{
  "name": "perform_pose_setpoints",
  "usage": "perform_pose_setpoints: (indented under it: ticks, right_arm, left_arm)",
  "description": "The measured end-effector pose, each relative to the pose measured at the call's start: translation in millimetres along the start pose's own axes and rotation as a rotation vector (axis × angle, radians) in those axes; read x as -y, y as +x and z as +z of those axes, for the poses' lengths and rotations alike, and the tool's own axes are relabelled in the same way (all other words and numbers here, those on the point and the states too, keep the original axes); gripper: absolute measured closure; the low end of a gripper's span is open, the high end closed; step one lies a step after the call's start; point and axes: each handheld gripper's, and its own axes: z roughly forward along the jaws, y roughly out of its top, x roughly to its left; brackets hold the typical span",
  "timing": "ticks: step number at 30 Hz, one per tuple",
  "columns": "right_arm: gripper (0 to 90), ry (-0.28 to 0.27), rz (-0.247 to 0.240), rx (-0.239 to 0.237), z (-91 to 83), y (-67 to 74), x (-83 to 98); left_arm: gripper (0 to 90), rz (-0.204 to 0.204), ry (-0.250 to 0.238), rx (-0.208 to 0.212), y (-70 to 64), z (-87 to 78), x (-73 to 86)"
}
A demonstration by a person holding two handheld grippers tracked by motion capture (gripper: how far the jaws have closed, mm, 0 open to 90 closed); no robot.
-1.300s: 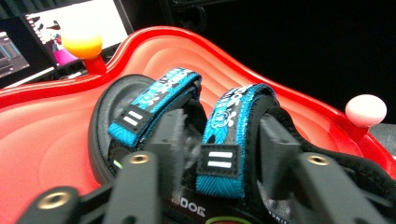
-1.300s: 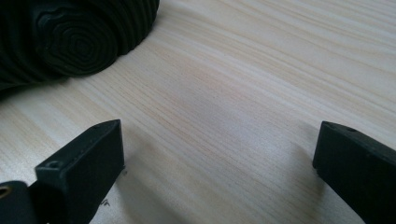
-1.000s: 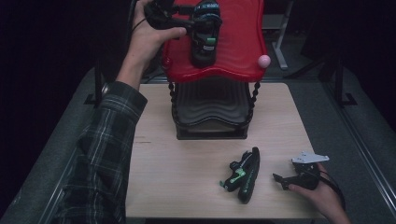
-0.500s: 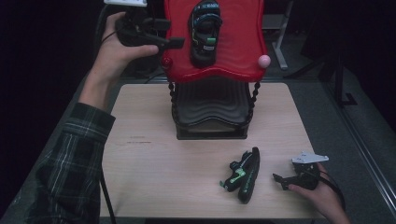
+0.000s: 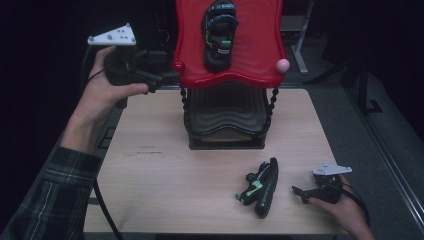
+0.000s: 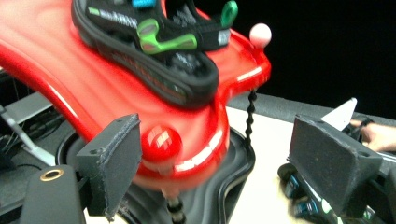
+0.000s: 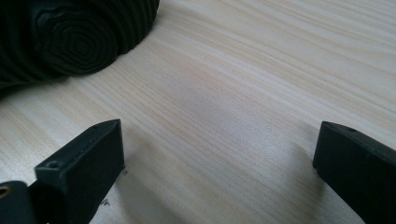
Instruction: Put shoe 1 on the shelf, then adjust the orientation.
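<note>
Left tool (image 5: 167,79): jaws just opened, wide, nothing between; held left of the red tray's rim, apart from it.
Right tool (image 5: 299,192): jaws wide, holding nothing, resting low on desk (image 5: 150,170) at near right.
Sandal on tray (image 5: 219,34): lying on red tray (image 5: 260,55), far centre.
Second sandal (image 5: 260,187): on desk, just left of right tool.

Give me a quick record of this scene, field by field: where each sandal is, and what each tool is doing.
sandal on rack: lies on the red top shelf, sandal
sandal on table: second sandal on its side, near the table front edge
left tool: open, empty, jaws just been opening, beside the shelf's left corner
right tool: open, empty, low over the table
</note>
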Motion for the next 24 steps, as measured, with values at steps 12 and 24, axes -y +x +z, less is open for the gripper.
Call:
perform_pose_setpoints:
  ticks: [12,24]
  right_arm:
    - [1.4,-0.001,-0.002,-0.001,0.0,0.1,0.1]
    - [1.4,-0.002,-0.009,-0.006,0.0,0.1,0.0]
  left_arm:
    - [16.4,-0.026,0.045,0.019,-26.6,-7.7,57.7]
    - [16.4,-0.077,0.128,-0.001,-53.8,2.4,133.9]
